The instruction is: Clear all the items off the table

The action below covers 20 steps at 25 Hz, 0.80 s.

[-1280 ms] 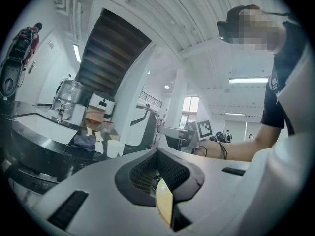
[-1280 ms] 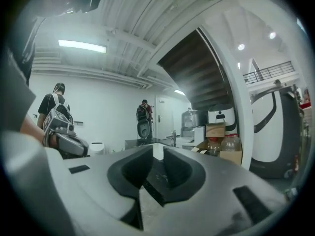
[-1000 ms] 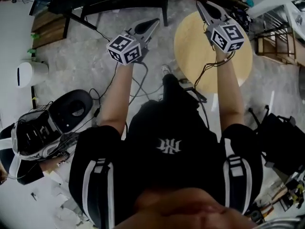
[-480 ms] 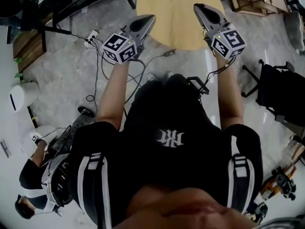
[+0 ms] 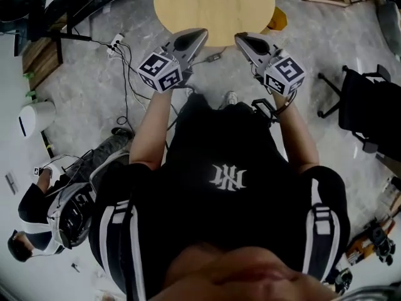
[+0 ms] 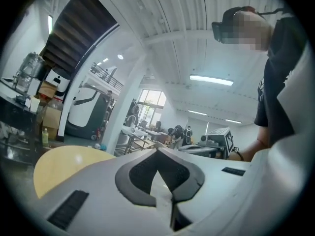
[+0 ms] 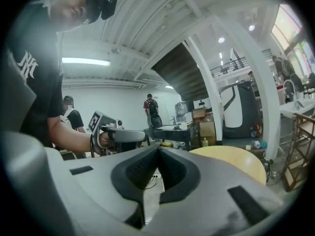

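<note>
A round, light wooden table stands at the top of the head view, and nothing shows on its top. My left gripper and right gripper are held side by side at its near edge, both shut and holding nothing. In the left gripper view the left gripper has its pads meeting, with the table low at the left and the right gripper beyond. In the right gripper view the right gripper is shut, the table at the right and the left gripper to the left.
A black chair stands on the floor at the right. A power strip and cables lie left of the table, and a small yellow object sits by its right edge. A seated person and a white bin are at the left.
The table has shifted from the upper right to the top centre of the view. Both grippers have come closer together at its near edge and stayed shut.
</note>
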### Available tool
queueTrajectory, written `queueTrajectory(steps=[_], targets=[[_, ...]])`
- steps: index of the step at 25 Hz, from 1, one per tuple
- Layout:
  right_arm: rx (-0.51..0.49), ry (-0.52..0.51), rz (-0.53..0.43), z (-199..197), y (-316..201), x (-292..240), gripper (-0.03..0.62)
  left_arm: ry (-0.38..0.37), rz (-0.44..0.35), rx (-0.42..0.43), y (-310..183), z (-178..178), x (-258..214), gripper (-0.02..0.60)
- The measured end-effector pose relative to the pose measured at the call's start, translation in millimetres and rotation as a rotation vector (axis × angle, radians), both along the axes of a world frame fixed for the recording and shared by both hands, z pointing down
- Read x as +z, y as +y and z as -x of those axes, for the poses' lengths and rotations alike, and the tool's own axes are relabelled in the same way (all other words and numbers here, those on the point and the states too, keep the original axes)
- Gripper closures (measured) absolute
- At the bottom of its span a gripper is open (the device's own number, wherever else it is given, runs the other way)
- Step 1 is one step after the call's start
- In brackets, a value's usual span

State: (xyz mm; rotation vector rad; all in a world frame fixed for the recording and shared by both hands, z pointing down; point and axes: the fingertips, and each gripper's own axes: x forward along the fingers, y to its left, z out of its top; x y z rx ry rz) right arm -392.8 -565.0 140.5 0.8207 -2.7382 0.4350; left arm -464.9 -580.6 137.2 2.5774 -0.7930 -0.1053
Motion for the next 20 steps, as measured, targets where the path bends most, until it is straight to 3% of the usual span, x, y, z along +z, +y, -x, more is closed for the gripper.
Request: queueTrajectory(steps=[4, 10, 14, 20], targets=[[-0.029, -0.018, 0.026, -28.3, 21.8, 5.2, 0.591, 0.020, 0.028, -0.034, 23.4, -31.7, 4.8, 0.569], [-0.058, -0.032, 0.010, -53.1, 32.1, -5.3, 0.591, -0.024, 0.025, -0.035, 48.1, -70.8, 0.2, 0.569], [-0.061, -0.047, 0.004, -50.7, 30.5, -7.5, 0.591, -0.074, 0.027, -0.008, 53.0, -81.1, 5.2, 0.568], [-0.061, -0.057, 0.008, -52.2, 33.3, -6.6, 0.591, -0.065, 0.029, -0.018, 56.7, -82.2, 5.0, 0.569]])
